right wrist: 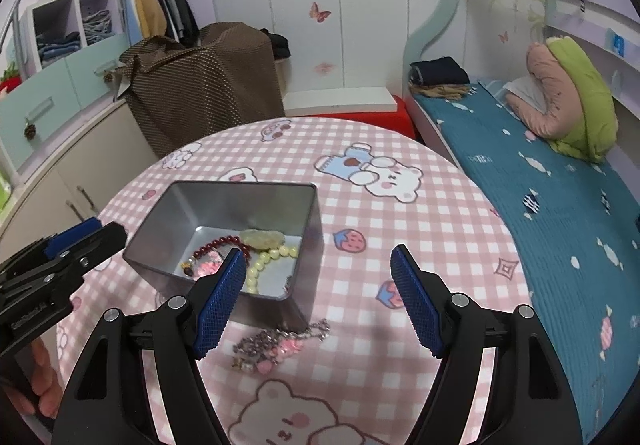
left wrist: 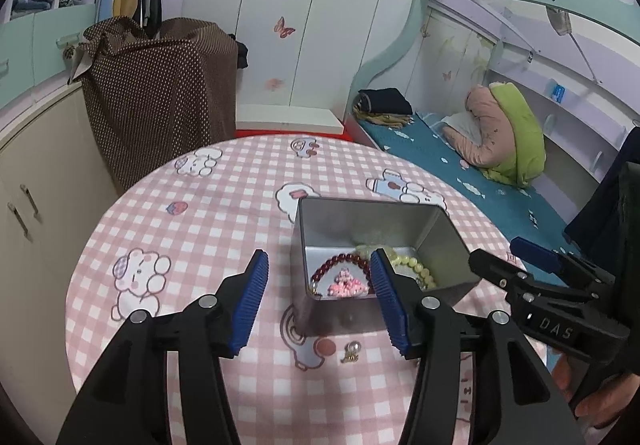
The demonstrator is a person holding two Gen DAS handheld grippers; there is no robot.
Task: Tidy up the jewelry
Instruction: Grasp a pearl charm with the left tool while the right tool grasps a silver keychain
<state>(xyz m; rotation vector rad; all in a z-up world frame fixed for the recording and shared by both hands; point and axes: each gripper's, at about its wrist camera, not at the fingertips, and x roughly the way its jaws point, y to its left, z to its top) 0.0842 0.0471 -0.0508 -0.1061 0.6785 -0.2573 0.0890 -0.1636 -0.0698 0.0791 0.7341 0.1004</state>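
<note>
Round table (right wrist: 440, 205) in pink-and-white gingham, cartoon bears printed across it, and plenty of bare cloth out toward twelve o'clock and along the rim. Sitting near the middle is the metal tin (right wrist: 224, 201), a rectangular box with rounded corners and shiny, brushed walls, open on top. Inside it: a dark red bead bracelet (left wrist: 340, 265), round and glossy, a strand of pale yellow pearls (right wrist: 264, 265), smooth and chunky, and a small pink beaded piece (left wrist: 347, 285).

The left gripper (left wrist: 318, 303) hangs with its ribbed blue pads spread, nothing between them; its right pad crosses the tin's near wall at about one o'clock. The right gripper (right wrist: 320, 301) stands wide apart too, empty, its left pad overlapping the tin's near corner.

Down at six o'clock in the right wrist view, just outside the tin's near wall, lies a tangled silver chain with pink beads (right wrist: 280, 341), loose on the cloth. Left wrist view shows a small pearl charm (left wrist: 352, 352) on the cloth, also just outside the tin.
</note>
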